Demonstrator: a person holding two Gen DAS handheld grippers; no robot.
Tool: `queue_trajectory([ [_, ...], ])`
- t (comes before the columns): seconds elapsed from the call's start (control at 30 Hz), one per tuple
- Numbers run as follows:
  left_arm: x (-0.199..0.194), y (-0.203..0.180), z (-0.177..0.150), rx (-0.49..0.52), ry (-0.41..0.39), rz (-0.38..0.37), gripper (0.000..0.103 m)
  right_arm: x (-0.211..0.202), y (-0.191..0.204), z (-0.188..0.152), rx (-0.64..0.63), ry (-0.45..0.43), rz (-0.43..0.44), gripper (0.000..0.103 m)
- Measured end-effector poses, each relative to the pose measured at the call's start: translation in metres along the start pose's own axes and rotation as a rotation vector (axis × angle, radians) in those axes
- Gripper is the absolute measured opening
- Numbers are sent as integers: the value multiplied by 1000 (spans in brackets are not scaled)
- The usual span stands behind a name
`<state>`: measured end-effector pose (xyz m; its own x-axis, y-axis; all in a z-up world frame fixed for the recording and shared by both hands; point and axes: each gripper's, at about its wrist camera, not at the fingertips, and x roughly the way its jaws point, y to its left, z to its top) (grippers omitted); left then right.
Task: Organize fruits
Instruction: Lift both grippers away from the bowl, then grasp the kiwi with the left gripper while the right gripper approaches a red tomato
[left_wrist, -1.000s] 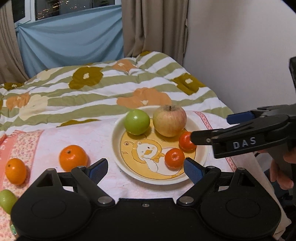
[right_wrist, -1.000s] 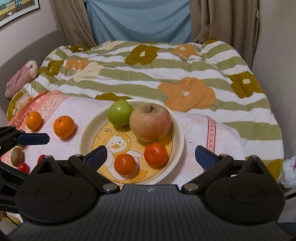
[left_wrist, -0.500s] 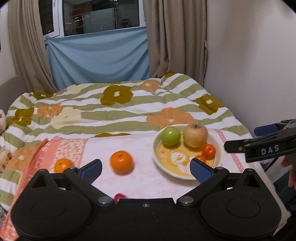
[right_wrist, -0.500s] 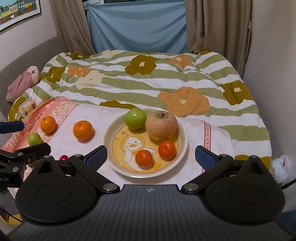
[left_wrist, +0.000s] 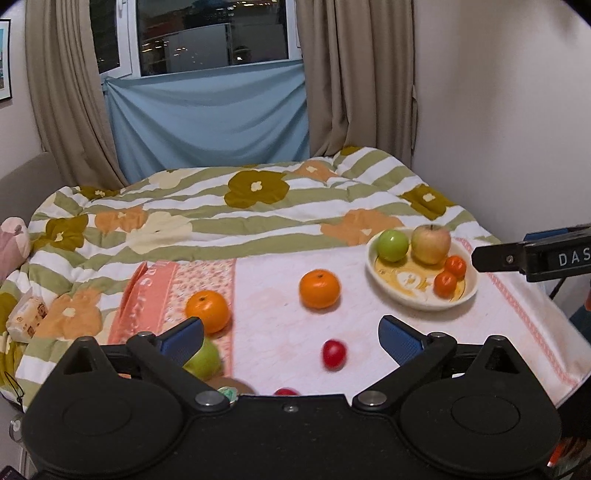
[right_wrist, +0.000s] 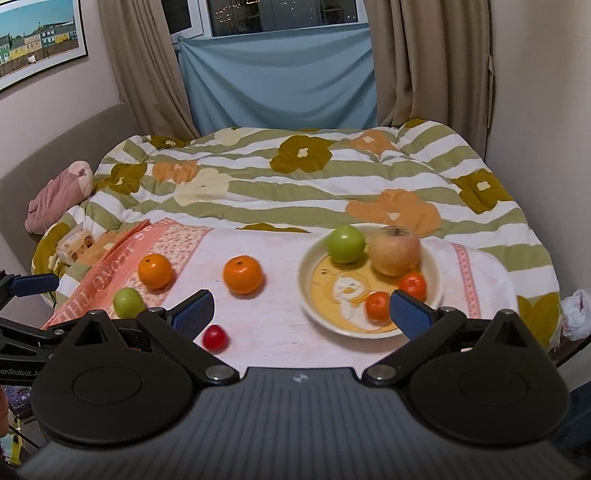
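A cream plate (right_wrist: 436, 291) with a duck picture holds a green apple (right_wrist: 345, 244), a pale red apple (right_wrist: 395, 251) and two small tangerines (right_wrist: 413, 286). The plate also shows in the left wrist view (left_wrist: 469, 295). On the pink cloth lie two oranges (right_wrist: 242, 275) (right_wrist: 155, 271), a small green fruit (right_wrist: 127, 302) and a red cherry tomato (right_wrist: 215, 336). My left gripper (left_wrist: 290, 339) is open and empty above the near edge, with the tomato (left_wrist: 334, 353) between its fingers. My right gripper (right_wrist: 301, 312) is open and empty, held back from the plate.
The cloth lies on a bed with a green striped flower quilt (right_wrist: 295, 177). A pink soft toy (right_wrist: 59, 195) and a tissue pack (right_wrist: 74, 245) sit at the left. A wall runs along the right. A brown fruit with a sticker (left_wrist: 231, 389) peeks under the left gripper.
Both grippers have pulled back and up from the plate. The left one has swung left, so the loose oranges and tomato now show. Both stay open.
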<state>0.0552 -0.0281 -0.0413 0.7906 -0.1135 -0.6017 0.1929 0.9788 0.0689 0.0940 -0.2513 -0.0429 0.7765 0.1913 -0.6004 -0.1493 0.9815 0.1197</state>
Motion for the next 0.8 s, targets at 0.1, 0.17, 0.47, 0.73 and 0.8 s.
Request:
queue_trajectory([
  [0.1, 3, 18, -9, 21, 8, -9, 101, 4, 21, -8, 12, -5, 8, 103],
  [0.17, 8, 28, -14, 36, 12, -15, 101, 9, 33, -13, 21, -7, 13, 103],
  [0.47, 39, 74, -41, 86, 31, -46, 97, 52, 76, -37, 39, 15, 21, 103],
  [0.73, 73, 85, -64, 125, 98, -124, 86, 91, 97, -60, 40, 22, -15, 103],
  [0.8, 80, 85, -68, 135, 111, -136, 86, 98, 99, -66, 39, 30, -21, 103],
])
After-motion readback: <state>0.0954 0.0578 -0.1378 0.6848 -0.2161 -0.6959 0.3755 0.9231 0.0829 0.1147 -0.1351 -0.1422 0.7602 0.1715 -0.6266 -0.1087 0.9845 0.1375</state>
